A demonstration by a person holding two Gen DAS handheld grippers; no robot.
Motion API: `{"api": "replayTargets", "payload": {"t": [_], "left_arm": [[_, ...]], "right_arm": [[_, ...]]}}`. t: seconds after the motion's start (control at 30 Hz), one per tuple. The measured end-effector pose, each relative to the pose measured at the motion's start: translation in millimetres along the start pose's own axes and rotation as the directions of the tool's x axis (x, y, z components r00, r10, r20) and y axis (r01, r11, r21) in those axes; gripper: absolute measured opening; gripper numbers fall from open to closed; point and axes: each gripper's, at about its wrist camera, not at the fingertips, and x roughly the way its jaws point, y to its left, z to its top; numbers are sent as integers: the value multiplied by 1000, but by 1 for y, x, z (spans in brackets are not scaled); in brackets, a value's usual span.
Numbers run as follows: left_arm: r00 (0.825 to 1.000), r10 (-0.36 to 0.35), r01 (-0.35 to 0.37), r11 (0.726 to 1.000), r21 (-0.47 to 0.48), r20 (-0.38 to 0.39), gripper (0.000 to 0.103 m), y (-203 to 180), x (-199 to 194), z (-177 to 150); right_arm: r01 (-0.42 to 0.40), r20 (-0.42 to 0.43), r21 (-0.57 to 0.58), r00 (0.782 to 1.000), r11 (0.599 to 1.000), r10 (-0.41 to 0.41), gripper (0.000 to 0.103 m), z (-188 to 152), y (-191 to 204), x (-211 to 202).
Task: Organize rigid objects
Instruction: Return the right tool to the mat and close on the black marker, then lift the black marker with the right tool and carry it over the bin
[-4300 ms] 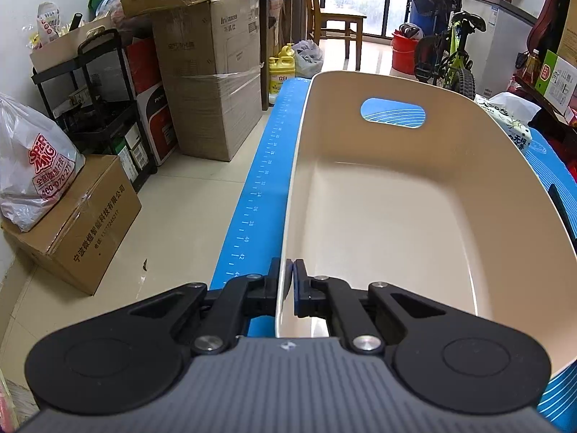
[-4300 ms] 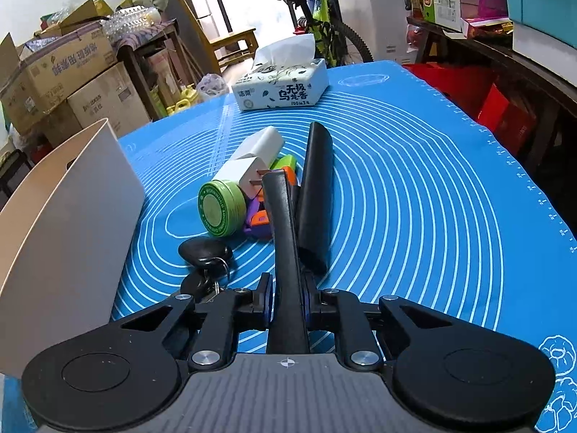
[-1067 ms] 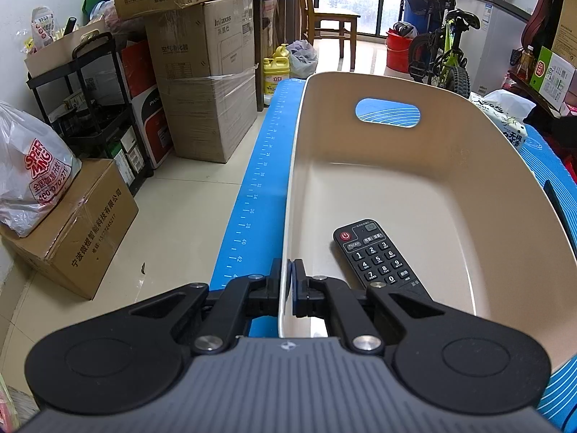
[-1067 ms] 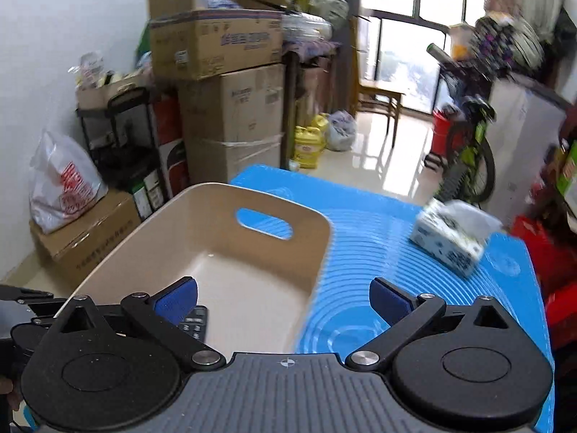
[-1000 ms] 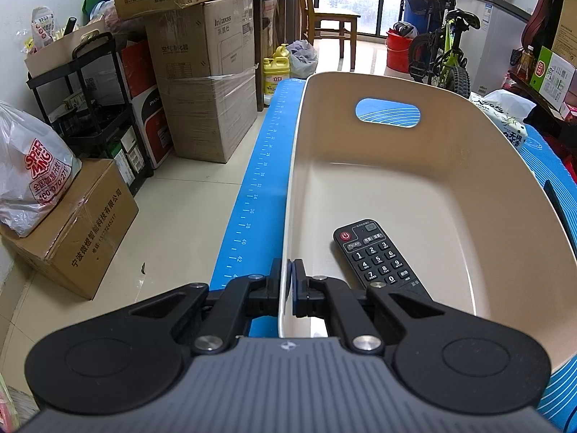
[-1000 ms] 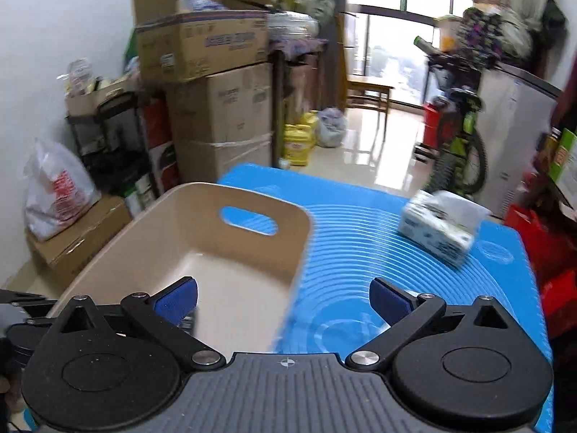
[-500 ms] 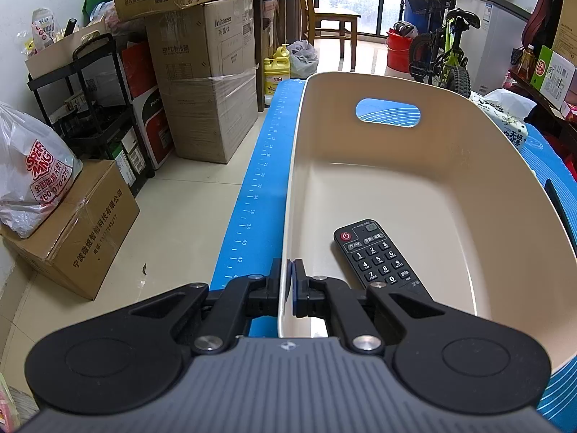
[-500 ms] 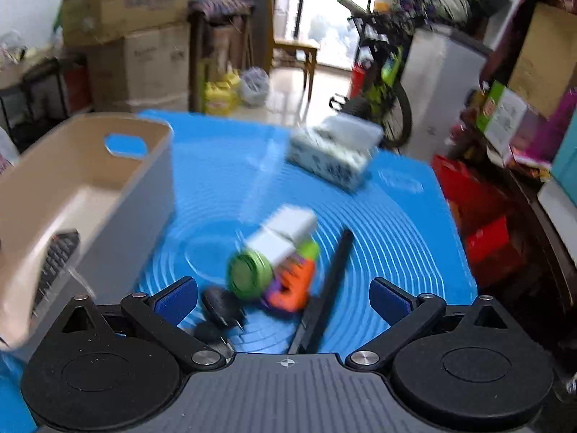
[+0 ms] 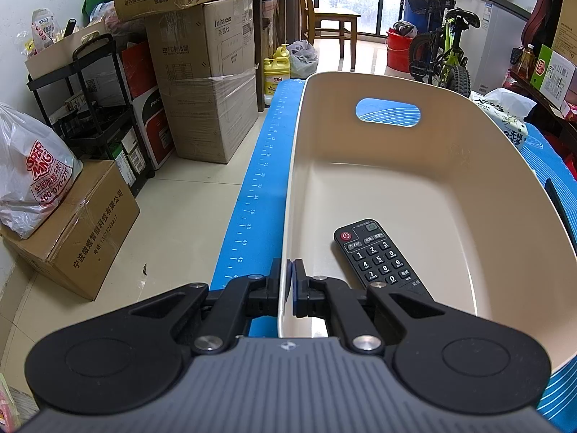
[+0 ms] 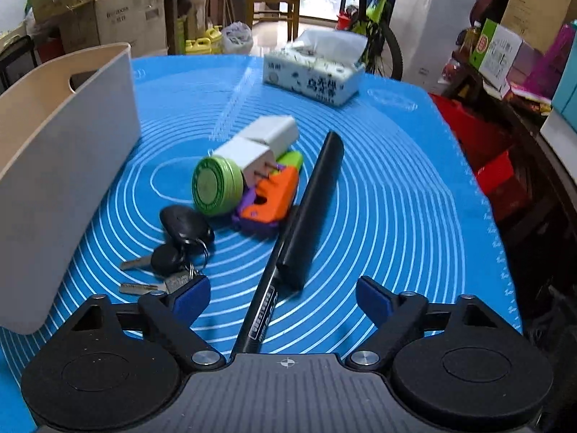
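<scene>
My left gripper is shut on the near rim of the cream plastic bin. A black remote control lies inside the bin near that rim. My right gripper is open and empty, above the near end of a long black rod on the blue mat. Ahead of it lie a bunch of keys, a green round tin, an orange and purple toy and two white chargers. The bin's outer wall stands to the left.
A tissue pack sits at the mat's far end. Cardboard boxes, a black shelf and a plastic bag crowd the floor left of the table. A bicycle and a chair stand beyond.
The right gripper swung from over the bin to the right and down, now low over the rod and the pile. The left gripper and the bin have not moved.
</scene>
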Motion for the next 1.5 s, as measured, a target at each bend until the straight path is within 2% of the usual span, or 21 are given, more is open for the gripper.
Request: {"api": "replayTargets", "payload": {"t": [0.27, 0.43, 0.47, 0.63, 0.73, 1.17, 1.5], "left_arm": [[1000, 1, -1, 1000, 1, 0, 5, -1, 0, 0], [1000, 1, -1, 1000, 0, 0, 5, -1, 0, 0], [1000, 2, -2, 1000, 0, 0, 5, -1, 0, 0], [1000, 1, -1, 1000, 0, 0, 5, -1, 0, 0], [1000, 2, -2, 1000, 0, 0, 5, -2, 0, 0], [1000, 2, -2, 1000, 0, 1, 5, -2, 0, -1], [1000, 2, -2, 1000, 0, 1, 5, -3, 0, -1]], "right_arm": [[-16, -42, 33, 999, 999, 18, 64, -8, 2, 16], [-43, -32, 50, 998, 998, 45, 54, -8, 1, 17], [-46, -30, 46, 998, 998, 48, 48, -8, 3, 17], [-58, -19, 30, 998, 998, 59, 40, -10, 7, 15], [-59, -15, 24, 998, 998, 60, 29, -11, 9, 13], [-84, -5, 58, 996, 995, 85, 24, -15, 0, -1], [-87, 58, 80, 995, 993, 83, 23, -10, -7, -24]]}}
